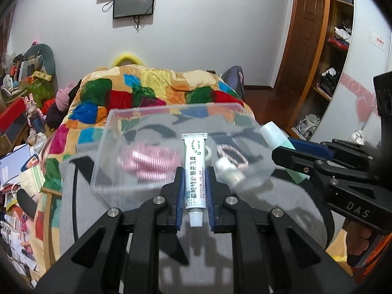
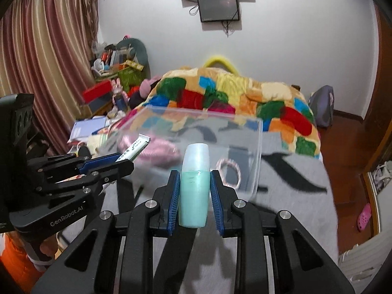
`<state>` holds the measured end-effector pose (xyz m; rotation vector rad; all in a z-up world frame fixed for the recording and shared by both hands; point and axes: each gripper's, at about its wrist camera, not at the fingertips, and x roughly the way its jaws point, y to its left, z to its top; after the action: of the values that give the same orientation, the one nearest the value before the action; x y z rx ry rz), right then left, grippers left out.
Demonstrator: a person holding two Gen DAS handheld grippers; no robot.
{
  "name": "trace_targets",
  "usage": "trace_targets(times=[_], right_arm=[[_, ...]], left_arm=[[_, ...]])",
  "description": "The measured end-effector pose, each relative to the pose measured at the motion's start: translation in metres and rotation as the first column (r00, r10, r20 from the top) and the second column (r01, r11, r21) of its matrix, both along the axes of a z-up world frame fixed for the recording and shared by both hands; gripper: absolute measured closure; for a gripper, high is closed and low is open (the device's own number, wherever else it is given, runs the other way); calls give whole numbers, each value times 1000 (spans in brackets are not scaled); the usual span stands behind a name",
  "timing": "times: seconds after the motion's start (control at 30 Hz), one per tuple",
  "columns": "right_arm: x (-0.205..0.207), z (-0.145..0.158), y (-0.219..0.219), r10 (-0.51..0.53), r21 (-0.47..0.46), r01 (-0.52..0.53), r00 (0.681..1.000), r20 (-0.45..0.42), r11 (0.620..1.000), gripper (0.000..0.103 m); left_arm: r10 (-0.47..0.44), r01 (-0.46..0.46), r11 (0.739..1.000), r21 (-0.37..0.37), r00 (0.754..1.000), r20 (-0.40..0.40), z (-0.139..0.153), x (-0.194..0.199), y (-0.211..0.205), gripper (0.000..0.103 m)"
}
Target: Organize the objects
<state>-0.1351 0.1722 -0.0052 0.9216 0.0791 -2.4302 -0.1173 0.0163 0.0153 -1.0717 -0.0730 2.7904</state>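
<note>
Carrying a white ointment tube [image 1: 194, 171] clamped in the left hand-held gripper [image 1: 194, 191] and a teal plastic bottle [image 2: 194, 186] clamped in the right hand-held gripper [image 2: 194, 196], both near the clear plastic box [image 1: 107, 147] on the bed's grey blanket [image 2: 294, 196]. Best lowered past the rim singly, released gently beside the pink coiled band [image 1: 149, 164].

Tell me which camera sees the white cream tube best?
The left wrist view: the white tube fills the centre, its printed label facing the camera, clamped by the left gripper. The right wrist view shows only its crimped end, sideways.
</note>
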Motion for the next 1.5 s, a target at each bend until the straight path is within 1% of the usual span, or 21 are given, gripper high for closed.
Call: trace_targets(times=[0.1, 0.17, 0.3, 0.37, 0.43, 0.5, 0.63, 0.83, 0.9, 0.93, 0.97, 1.0, 1.07, 1.1, 1.17, 1.2, 1.27, 1.3, 1.37, 1.43, 1.5], right_arm=[[-18, 0, -3, -18, -19, 19, 1000, 21, 1000, 80], [-32, -6, -6, -39, -5, 39, 999, 34, 999, 80], [-62, -25, -15, -50, 11, 49, 993, 109, 999, 80], [-72, -35, -18, -55, 23, 52, 990, 133, 998, 85], [-78, -42, -20, -56, 32, 52, 988, 147, 998, 86], [-80, -46, -23, -38, 33, 33, 987, 159, 999, 86], [-76, -46, -22, -26, 34, 21, 987, 156, 999, 85], [-59, -32, -12, -13, 22, 11, 992, 126, 1000, 85], [-49, -25, -9, -5, 18, 3, 995, 103, 1000, 85], [-44, -21, -7, -2, 14, 1, 996, 93, 1000, 83], [-38, -17, -5, 1, 7, -2, 997, 83, 1000, 81], [-33, -15, -4, 3, 2, -3, 997, 74, 1000, 79], [-22, -9, -1, 4, -8, -4, 999, 52, 1000, 69], [-18, -7, 1, 3, -11, -2, 999, 43, 1000, 66], [-7, -4, 5, -2, -21, 2, 1000, 20, 1000, 57], [-3, -2, 6, -5, -22, 5, 1000, 10, 1000, 54], [5, -1, 8, -17, -20, 17, 1000, -15, 1000, 46], [9, -1, 8, -19, -17, 19, 1000, -23, 1000, 44], [16, -3, 9, -22, -11, 22, 999, -33, 1000, 37], [21, -5, 10, -28, -5, 28, 999, -38, 1000, 36], [25, -7, 11, -29, -8, 29, 999, -35, 1000, 32]], left_arm=[[3, -3, 1000, -13, 1000, 7, 1, -16, 0, 88], [3, -2, 1000, -23, 1000, 20, -1, -30, 1, 88], [6, -4, 1000, -30, 998, 56, -10, -51, 2, 88], [7, -5, 999, -32, 997, 79, -17, -59, 2, 88], [0, 3, 999, -37, 996, 95, -23, -63, 3, 88], [-9, 13, 999, -39, 995, 101, -26, -64, 6, 88], [-21, 25, 999, -47, 996, 89, -25, -60, 10, 88], [-33, 34, 999, -39, 999, 39, -8, -38, 9, 88], [-31, 31, 999, -37, 999, 18, -2, -29, 6, 85], [-29, 30, 999, -32, 1000, 7, 1, -22, 5, 81], [-28, 28, 999, -28, 1000, 0, 3, -18, 4, 73], [-26, 26, 999, -26, 1000, -7, 4, -13, 2, 69], [-21, 20, 999, -33, 999, -27, 6, -2, 0, 52], [-17, 15, 999, -41, 999, -40, 7, 5, -1, 49], [-11, 9, 999, -49, 998, -56, 8, 14, -3, 39], [-9, 6, 999, -49, 998, -62, 8, 19, -3, 37], [-1, -2, 999, -47, 997, -71, 6, 27, -5, 28], [5, -9, 999, -48, 997, -75, 5, 30, -6, 26], [17, -22, 998, -54, 996, -82, 2, 36, -8, 19], [26, -31, 998, -57, 996, -86, 0, 41, -9, 16], [30, -34, 998, -48, 996, -82, -4, 46, -11, 14]])
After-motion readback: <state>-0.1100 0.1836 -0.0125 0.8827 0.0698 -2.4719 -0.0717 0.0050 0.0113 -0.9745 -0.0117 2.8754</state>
